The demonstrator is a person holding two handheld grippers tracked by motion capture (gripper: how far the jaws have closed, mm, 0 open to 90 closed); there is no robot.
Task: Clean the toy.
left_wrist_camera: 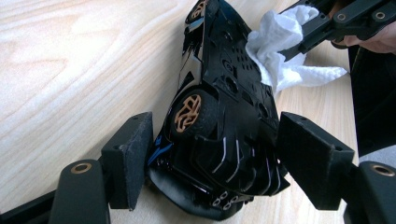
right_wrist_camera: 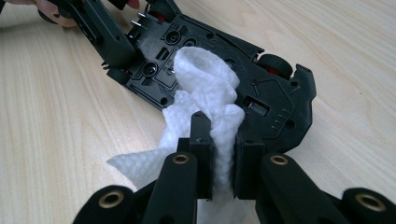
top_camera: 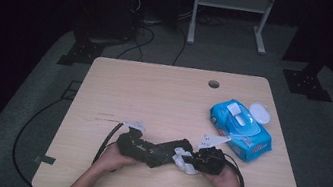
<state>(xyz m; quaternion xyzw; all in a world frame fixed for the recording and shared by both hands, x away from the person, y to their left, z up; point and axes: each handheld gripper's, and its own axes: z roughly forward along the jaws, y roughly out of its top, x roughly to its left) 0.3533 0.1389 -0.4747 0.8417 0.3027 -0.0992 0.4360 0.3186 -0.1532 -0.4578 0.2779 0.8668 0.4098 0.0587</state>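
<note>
Lying tipped on the counter [top_camera: 154,91], left of the blue wipes pack [top_camera: 242,131]: black toy car [left_wrist_camera: 224,107], underside showing. Left gripper [left_wrist_camera: 210,163] bracketing its rear, contact unclear. Right gripper [right_wrist_camera: 219,154] clenching white wipe [right_wrist_camera: 205,93] against chassis. Car blurring dark from above.

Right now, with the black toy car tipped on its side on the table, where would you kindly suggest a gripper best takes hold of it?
Grip the toy car at its tail end, coming in along its length with one jaw on the roof side and one on the underside. The car lies on its side, so its flat chassis faces out, giving the pads a broad surface. This keeps the front of the underside free for the white wipe.
</note>
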